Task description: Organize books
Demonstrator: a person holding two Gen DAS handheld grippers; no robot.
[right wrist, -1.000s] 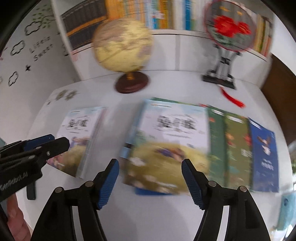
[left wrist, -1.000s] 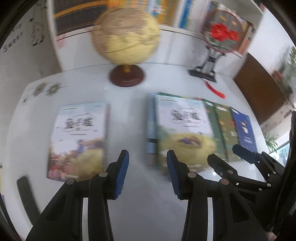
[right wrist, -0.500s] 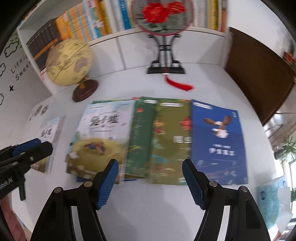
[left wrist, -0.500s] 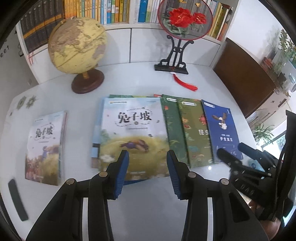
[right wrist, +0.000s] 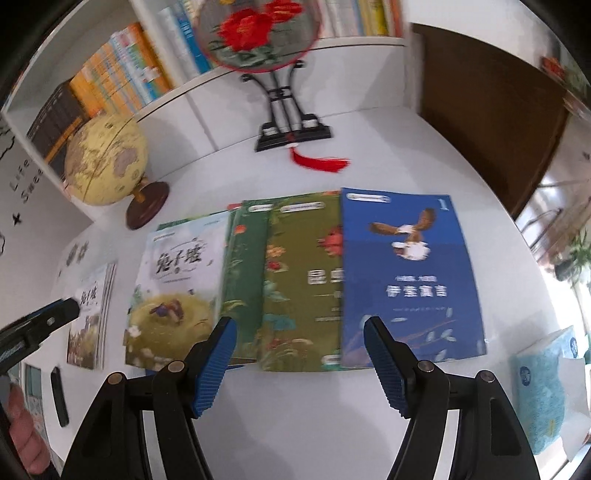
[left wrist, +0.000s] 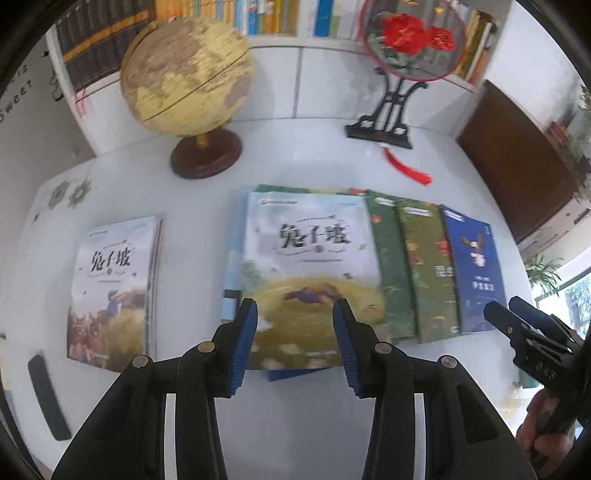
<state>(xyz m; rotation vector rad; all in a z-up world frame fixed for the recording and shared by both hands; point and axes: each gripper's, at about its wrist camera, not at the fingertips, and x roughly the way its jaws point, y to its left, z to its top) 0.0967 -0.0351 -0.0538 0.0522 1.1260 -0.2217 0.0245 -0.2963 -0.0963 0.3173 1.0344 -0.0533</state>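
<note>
1. Since a second ago my right gripper (right wrist: 297, 354) has swung rightward, from over the rabbit book (right wrist: 177, 291) to the seam between the olive book (right wrist: 303, 288) and the blue book (right wrist: 406, 277); my left gripper (left wrist: 295, 345) has drifted over the rabbit book's lower edge.
2. Both grippers are empty: left jaws narrowly apart, right jaws wider.
3. The white table (left wrist: 295, 424) stands against a bookshelf (left wrist: 229, 14); a brown cabinet (right wrist: 491, 122) is at right.
4. Five book covers show: four fanned, overlapping, mid-table, with more edges beneath, and one thin copy (left wrist: 110, 291) apart at left.
5. One globe (left wrist: 188, 74), one fan stand (left wrist: 384, 125), one dark bar (left wrist: 48, 397).
</note>
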